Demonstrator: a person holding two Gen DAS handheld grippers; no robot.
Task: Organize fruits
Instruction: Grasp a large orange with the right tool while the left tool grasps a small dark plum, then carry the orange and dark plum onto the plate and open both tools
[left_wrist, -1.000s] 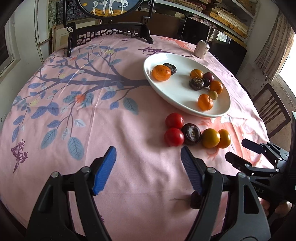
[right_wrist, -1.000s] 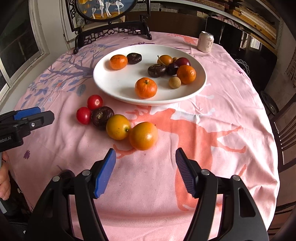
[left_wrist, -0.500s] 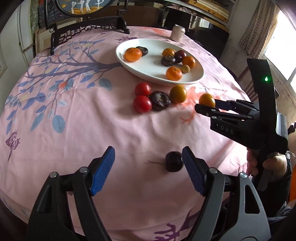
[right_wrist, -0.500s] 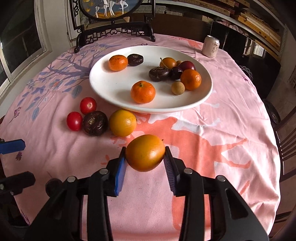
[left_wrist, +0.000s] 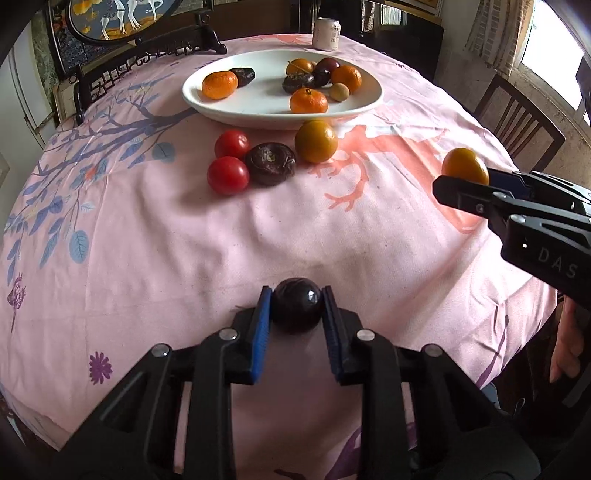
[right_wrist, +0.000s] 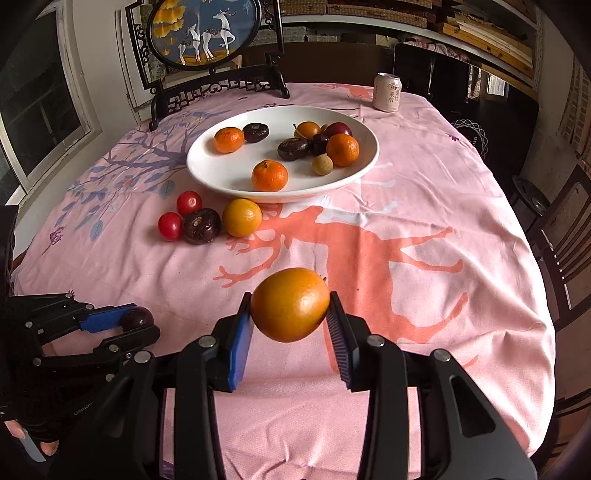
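Left claw (left_wrist: 296, 308): clamped on dark plum (left_wrist: 296, 304), stem hidden.
Right claw (right_wrist: 290, 314): clamped on orange fruit (right_wrist: 290, 309).
Tabletop (left_wrist: 184, 240): pink printed cloth.

The left wrist camera sits just behind the left claw (left_wrist: 296, 312) and looks forward and down along its fingers, close above the near edge of the desk (left_wrist: 184, 251). It faces the far edge, where the white plate (left_wrist: 207, 105) and the can (left_wrist: 327, 34) stand. The right wrist camera looks the same way from behind the right claw (right_wrist: 290, 314), a little higher over the desk (right_wrist: 424, 184). Both views share the plate (right_wrist: 210, 173), the can (right_wrist: 386, 92) and the loose fruits before the plate. Each view also catches the other claw at its side edge.
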